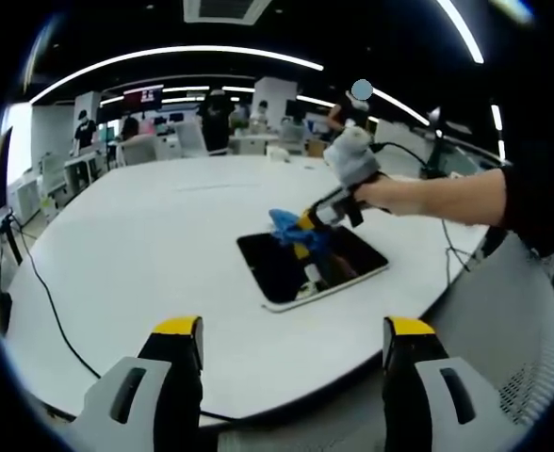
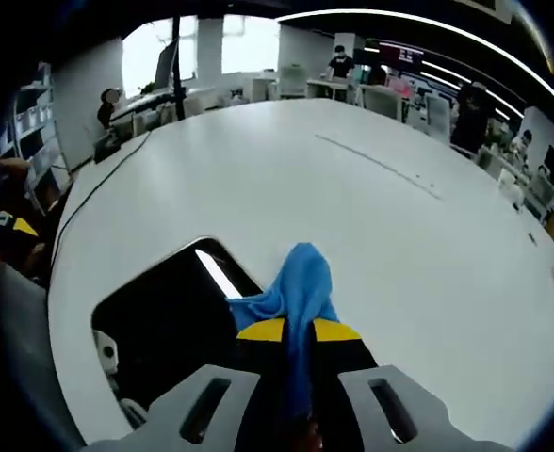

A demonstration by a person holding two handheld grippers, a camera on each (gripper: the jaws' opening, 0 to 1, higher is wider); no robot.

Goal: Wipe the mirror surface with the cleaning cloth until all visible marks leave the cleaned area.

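Right gripper (image 2: 299, 331): yellow-tipped jaws pinched together on a blue cleaning cloth (image 2: 296, 282), which bunches up above the tips and hangs down between them. The cloth's lower fold lies at the edge of the mirror (image 2: 164, 315), a dark rounded-corner panel flat on the white table (image 2: 352, 188); a bright ceiling-light streak reflects in the glass just beside the cloth.

Left gripper (image 1: 284, 339): jaws spread wide apart, nothing between them, held off the near table edge (image 1: 145, 273).

In the left gripper view the right gripper (image 1: 310, 226) presses the cloth (image 1: 291, 226) onto the mirror (image 1: 305, 268), held by a gloved hand (image 1: 357, 160) with a dark sleeve. A black cable (image 1: 51, 301) runs across the table's left side. Desks and people stand in the background.
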